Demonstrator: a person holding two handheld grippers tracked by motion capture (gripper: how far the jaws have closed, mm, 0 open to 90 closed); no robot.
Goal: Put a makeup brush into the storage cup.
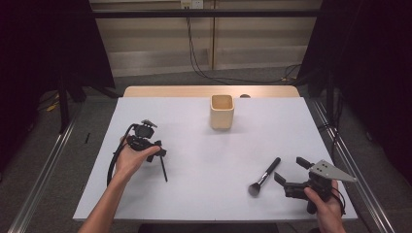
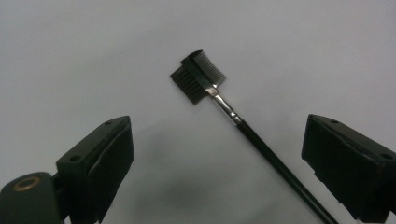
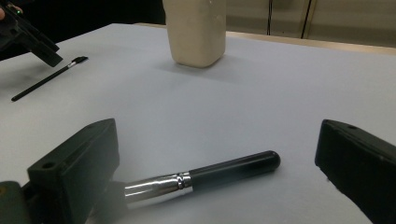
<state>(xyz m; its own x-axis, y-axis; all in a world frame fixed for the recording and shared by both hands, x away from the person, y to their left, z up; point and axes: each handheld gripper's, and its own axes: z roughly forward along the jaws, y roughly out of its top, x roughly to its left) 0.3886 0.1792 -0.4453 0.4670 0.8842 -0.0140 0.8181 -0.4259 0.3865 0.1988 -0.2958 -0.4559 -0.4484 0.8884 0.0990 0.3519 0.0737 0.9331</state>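
A thin black brow brush with a comb head (image 2: 201, 74) lies on the white table (image 1: 204, 194); in the high view this brow brush (image 1: 163, 170) is at the left. My left gripper (image 1: 155, 150) hovers over it, open, and the jaws of that left gripper (image 2: 222, 144) straddle the handle without touching it. At the right lies a thicker makeup brush (image 1: 265, 175) with a black handle and silver ferrule (image 3: 159, 185). My right gripper (image 1: 290, 170) is open just right of it, and the handle lies between the jaws of this right gripper (image 3: 219, 140).
A cream square cup (image 1: 222, 111) stands upright at the back centre of the table; from the right gripper view the cup (image 3: 196, 32) is straight ahead. Metal rails (image 1: 43, 174) run along both sides of the table.
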